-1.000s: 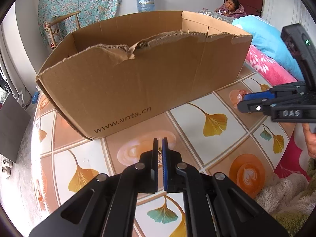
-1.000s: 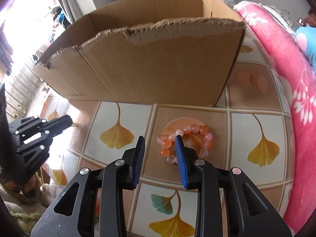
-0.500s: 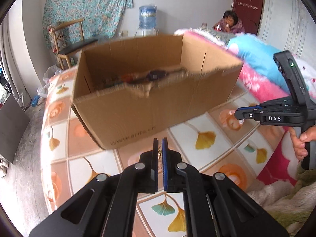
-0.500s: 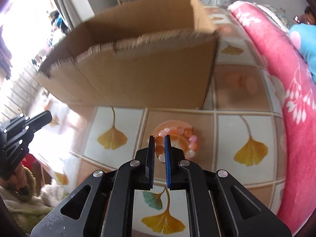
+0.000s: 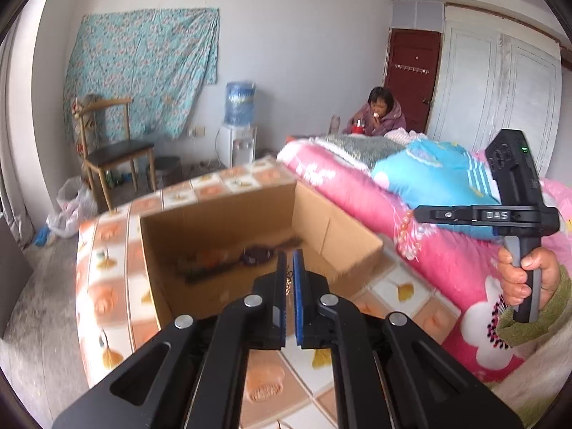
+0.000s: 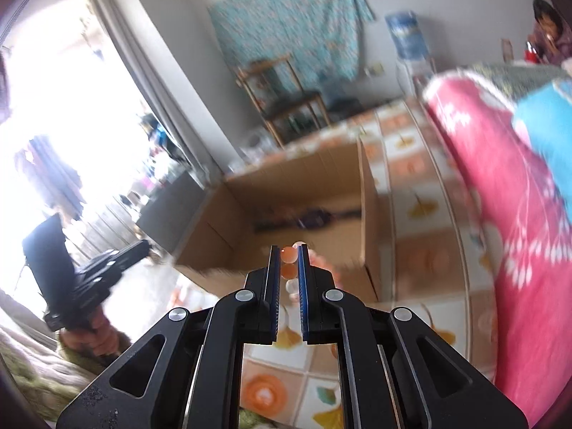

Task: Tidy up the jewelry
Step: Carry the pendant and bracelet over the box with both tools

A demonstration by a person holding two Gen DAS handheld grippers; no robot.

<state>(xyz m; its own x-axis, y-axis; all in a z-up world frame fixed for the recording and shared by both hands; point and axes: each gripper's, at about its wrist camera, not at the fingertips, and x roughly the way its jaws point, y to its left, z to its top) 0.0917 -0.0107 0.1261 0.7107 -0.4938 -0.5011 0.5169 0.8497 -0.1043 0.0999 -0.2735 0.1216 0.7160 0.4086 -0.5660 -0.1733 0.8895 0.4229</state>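
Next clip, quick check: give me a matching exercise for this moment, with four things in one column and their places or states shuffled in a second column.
Things:
1. bead bracelet
2. cardboard box
3. left gripper
4. water jug

Places or states:
A. open-topped, standing on the tiled surface
B. blue, sitting on a white dispenser by the far wall
C. dangling from the right gripper
D. shut on a small gold piece

Pairs: 1-C, 2-A, 3-D, 4-B.
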